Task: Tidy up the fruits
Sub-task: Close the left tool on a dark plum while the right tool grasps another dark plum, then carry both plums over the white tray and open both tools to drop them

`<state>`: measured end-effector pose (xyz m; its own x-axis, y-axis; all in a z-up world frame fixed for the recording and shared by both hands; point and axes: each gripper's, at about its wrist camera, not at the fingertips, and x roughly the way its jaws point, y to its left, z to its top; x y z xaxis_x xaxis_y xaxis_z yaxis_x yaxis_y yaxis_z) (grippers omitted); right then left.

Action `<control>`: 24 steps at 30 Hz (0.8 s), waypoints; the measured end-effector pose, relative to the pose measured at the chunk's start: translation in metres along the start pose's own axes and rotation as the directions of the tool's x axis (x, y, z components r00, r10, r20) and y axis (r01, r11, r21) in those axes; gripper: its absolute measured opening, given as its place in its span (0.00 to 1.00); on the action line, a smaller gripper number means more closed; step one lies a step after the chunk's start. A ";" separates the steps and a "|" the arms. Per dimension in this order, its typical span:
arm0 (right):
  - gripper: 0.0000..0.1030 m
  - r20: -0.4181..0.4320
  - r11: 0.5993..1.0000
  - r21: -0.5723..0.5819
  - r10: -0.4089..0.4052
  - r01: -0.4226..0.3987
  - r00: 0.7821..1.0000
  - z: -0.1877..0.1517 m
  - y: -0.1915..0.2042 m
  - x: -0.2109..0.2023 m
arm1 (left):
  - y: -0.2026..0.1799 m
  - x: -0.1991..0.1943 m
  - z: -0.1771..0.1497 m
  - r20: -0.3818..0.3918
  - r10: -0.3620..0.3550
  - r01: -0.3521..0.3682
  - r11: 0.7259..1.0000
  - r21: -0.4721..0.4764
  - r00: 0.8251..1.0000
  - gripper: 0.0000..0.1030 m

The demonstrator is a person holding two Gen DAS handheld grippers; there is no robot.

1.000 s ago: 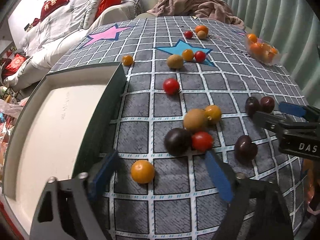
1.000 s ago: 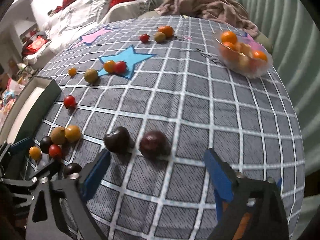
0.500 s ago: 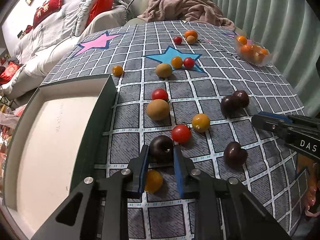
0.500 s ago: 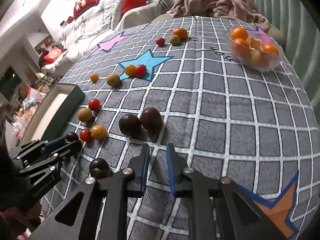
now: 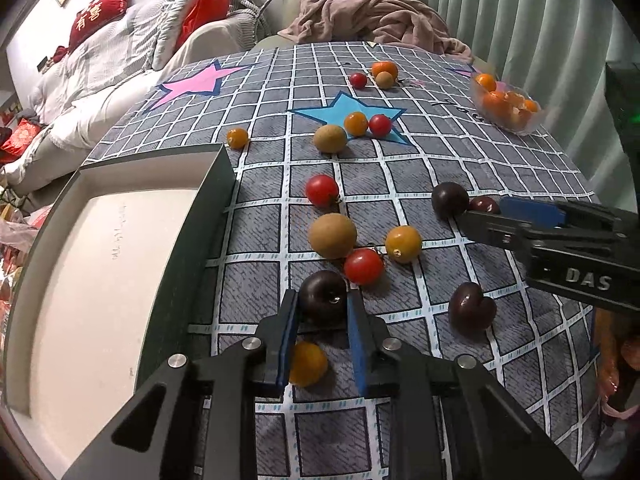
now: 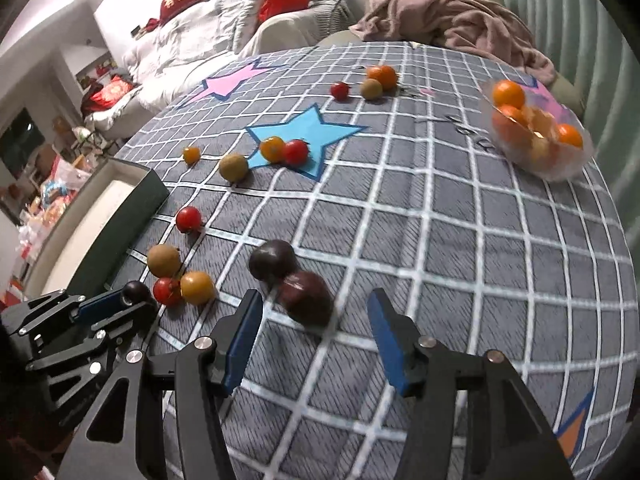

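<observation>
My left gripper is shut on a dark plum and holds it beside the box; it also shows in the right wrist view. An orange tomato lies under the fingers. My right gripper is open around a dark plum, with another plum just beyond. In the left wrist view the right gripper sits by those two plums. Red tomatoes, yellow tomatoes and brown fruits are scattered on the checked cloth.
A dark box with a white floor stands at the left. A clear bowl of oranges sits at the far right. Another plum lies between the grippers. More fruit lies near the blue star. A sofa and a blanket are behind.
My left gripper moved forward and closed on the dark plum, leaving the orange tomato behind. My right gripper went from shut to open and advanced around the nearer plum.
</observation>
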<state>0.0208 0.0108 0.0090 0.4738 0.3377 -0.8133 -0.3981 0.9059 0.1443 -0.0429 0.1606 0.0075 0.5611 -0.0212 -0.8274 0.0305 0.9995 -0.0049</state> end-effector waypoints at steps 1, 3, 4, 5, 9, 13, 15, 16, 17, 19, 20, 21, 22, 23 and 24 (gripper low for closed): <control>0.42 -0.001 1.000 -0.010 -0.001 0.001 1.000 0.001 0.002 0.001 | 0.000 0.000 0.000 0.000 -0.001 0.001 1.000 0.000 1.000 0.24; 0.27 -0.004 1.000 -0.009 0.009 -0.009 1.000 0.002 0.004 0.002 | 0.001 0.000 0.000 0.002 -0.004 0.004 1.000 -0.002 1.000 0.24; 0.27 -0.002 1.000 0.002 0.015 -0.015 1.000 0.003 0.003 0.002 | 0.001 -0.001 0.000 0.002 -0.008 0.008 1.000 -0.007 1.000 0.24; 0.27 0.001 1.000 0.017 0.024 -0.024 1.000 0.002 0.002 0.000 | 0.002 -0.001 0.000 0.003 -0.012 0.012 1.000 -0.011 1.000 0.24; 0.27 0.000 0.996 0.061 0.067 -0.067 0.998 -0.001 -0.001 -0.008 | 0.005 -0.006 -0.001 0.015 -0.021 0.021 1.000 -0.015 1.000 0.24; 0.27 0.003 0.995 0.059 0.074 -0.074 0.997 -0.001 0.003 -0.020 | 0.008 -0.014 0.000 0.028 -0.039 0.039 0.999 -0.033 0.999 0.24; 0.27 0.007 0.996 0.053 0.077 -0.077 0.997 0.000 0.008 -0.027 | 0.011 -0.019 0.001 0.035 -0.045 0.047 0.998 -0.041 0.998 0.24; 0.27 0.010 0.996 0.047 0.078 -0.079 0.997 0.002 0.012 -0.031 | 0.013 -0.022 0.001 0.038 -0.049 0.051 0.998 -0.048 0.998 0.24; 0.27 0.013 0.996 0.042 0.079 -0.080 0.997 0.003 0.015 -0.033 | 0.017 -0.027 0.001 0.044 -0.058 0.061 0.996 -0.062 0.997 0.24; 0.27 0.018 0.996 0.025 0.081 -0.082 0.997 0.006 0.023 -0.038 | 0.025 -0.036 0.003 0.058 -0.069 0.074 0.993 -0.087 0.996 0.24; 0.27 0.020 0.996 0.016 0.083 -0.083 0.996 0.008 0.028 -0.041 | 0.029 -0.039 0.004 0.065 -0.070 0.076 0.993 -0.094 0.995 0.24; 0.27 0.022 0.996 0.010 0.086 -0.086 0.996 0.010 0.032 -0.042 | 0.034 -0.045 0.005 0.073 -0.067 0.074 0.992 -0.104 0.995 0.24; 0.27 0.024 0.996 0.002 0.095 -0.095 0.995 0.013 0.039 -0.044 | 0.039 -0.049 0.006 0.080 -0.065 0.074 0.991 -0.113 0.995 0.24; 0.27 0.024 0.995 -0.003 0.102 -0.102 0.994 0.015 0.044 -0.046 | 0.046 -0.054 0.007 0.086 -0.061 0.071 0.990 -0.124 0.994 0.24; 0.27 0.025 0.994 -0.010 0.111 -0.111 0.994 0.019 0.051 -0.048 | 0.051 -0.057 0.008 0.088 -0.055 0.066 0.989 -0.131 0.995 0.24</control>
<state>-0.0073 0.0457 0.0655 0.4460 0.4424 -0.7781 -0.4559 0.8604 0.2278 -0.0669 0.2126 0.0592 0.6290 -0.0780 -0.7735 -0.0411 0.9902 -0.1332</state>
